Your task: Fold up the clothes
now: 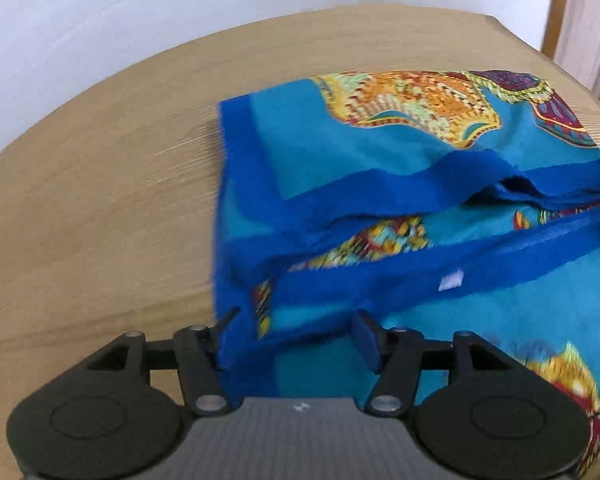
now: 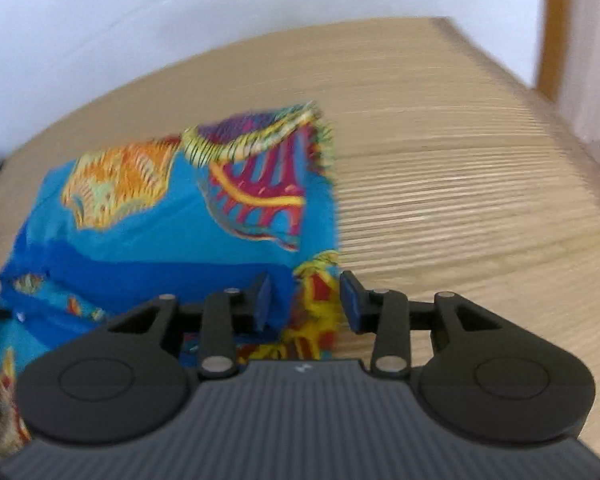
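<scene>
Both black two-finger grippers are seen from behind, pointed steeply down at a bright blue scarf-like cloth with a dark blue border and orange, yellow and magenta patterns [image 1: 380, 148]. In the left wrist view, the left gripper [image 1: 296, 334] is held with its jaws parted wide; a fold of the cloth's dark blue border lies between them, but the blue pads [image 1: 366, 336] are not pressed onto it, so nothing is seen to be clamped. In the right wrist view, the right gripper [image 2: 306, 300] is likewise parted, with the patterned right edge of the cloth [image 2: 204, 216] lying in the gap and neither pad closed on it.

The cloth is spread in loose, overlapping layers on a light wooden table [image 1: 100, 184], with a dark blue band running across its middle and a small white tag [image 1: 451, 280] seen on that band. Bare tabletop is shown left of the cloth in the left view and right of it in the right view. A white wall [image 1: 100, 20] is seen beyond the table's far edge, and a wooden frame [image 1: 556, 12] stands at the upper right. Both pictures are smeared by motion blur.
</scene>
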Available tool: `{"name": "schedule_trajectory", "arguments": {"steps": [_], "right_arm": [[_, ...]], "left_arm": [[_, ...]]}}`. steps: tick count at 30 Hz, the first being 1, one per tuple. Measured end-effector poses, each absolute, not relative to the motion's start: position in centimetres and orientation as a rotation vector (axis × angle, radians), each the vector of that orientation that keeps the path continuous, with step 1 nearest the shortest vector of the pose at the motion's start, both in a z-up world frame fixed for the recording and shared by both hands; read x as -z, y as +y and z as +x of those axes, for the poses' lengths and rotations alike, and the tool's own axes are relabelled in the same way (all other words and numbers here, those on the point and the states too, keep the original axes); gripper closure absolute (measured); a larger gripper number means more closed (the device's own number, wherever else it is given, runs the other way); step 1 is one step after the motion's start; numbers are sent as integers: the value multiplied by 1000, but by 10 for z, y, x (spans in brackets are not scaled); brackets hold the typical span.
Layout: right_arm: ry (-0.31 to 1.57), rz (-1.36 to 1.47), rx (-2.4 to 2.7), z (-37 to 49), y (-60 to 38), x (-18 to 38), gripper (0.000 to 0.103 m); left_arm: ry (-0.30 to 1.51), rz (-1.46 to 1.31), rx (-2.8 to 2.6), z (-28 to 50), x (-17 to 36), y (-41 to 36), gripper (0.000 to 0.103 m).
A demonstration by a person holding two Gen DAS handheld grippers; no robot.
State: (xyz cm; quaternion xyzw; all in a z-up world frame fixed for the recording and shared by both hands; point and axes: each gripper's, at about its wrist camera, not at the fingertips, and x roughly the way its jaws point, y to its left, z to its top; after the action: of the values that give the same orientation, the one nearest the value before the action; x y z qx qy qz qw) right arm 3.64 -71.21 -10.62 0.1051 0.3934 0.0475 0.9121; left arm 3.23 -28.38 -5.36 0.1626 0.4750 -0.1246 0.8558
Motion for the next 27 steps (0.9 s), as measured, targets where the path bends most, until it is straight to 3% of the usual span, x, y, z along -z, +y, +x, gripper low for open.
{"name": "schedule_trajectory", "arguments": {"steps": [6,14,27], "right_arm": [[724,176,2,-36,-709,81,61],[742,425,82,-139,-685,115,61],[640,607,115,-193,-686,121,59]], "left_arm": [[982,240,252,-3,33,-240,41],[982,242,360,-84,38,-214,36],[982,248,381,-114,53,-226,36]]}}
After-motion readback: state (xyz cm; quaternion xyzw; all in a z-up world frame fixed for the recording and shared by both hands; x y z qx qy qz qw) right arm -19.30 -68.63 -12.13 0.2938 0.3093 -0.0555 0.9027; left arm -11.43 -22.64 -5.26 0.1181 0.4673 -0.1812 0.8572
